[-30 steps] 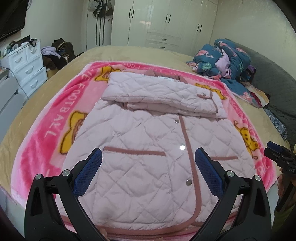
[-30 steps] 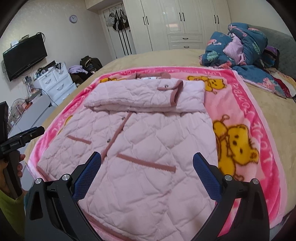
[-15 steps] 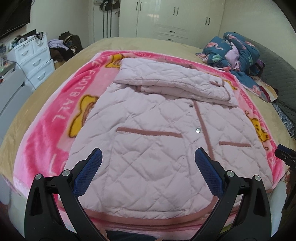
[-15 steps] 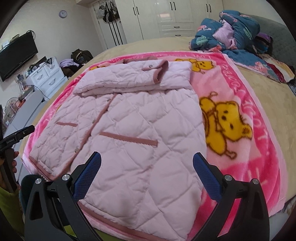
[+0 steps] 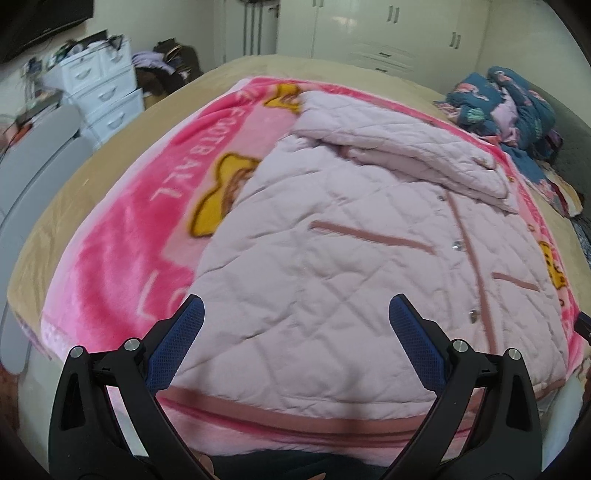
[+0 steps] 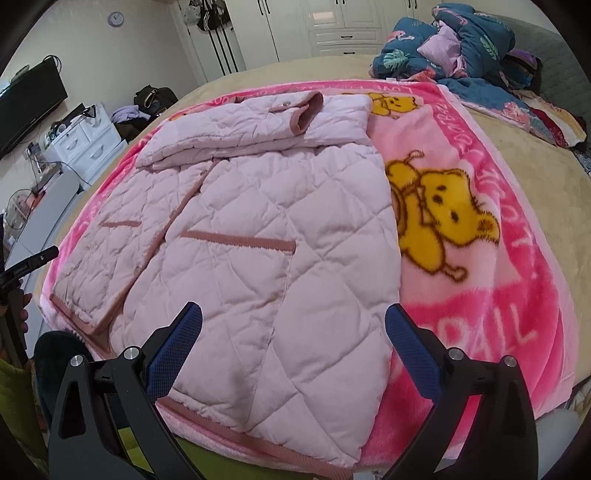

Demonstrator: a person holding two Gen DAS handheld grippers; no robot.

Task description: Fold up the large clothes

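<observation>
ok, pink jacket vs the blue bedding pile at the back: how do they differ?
The quilted pink jacket lies spread flat on the pink bear blanket, sleeves folded across its top; the blue floral bedding sits crumpled in a heap on the bare tan bed. Jacket is plain pink, bedding patterned. Neither is gripped.

A tan bed [image 6: 535, 192] fills the room, white wardrobes [image 6: 332, 26] on the far wall, a white drawer unit [image 5: 103, 96] and wall-mounted TV [image 6: 29, 107] left.
</observation>
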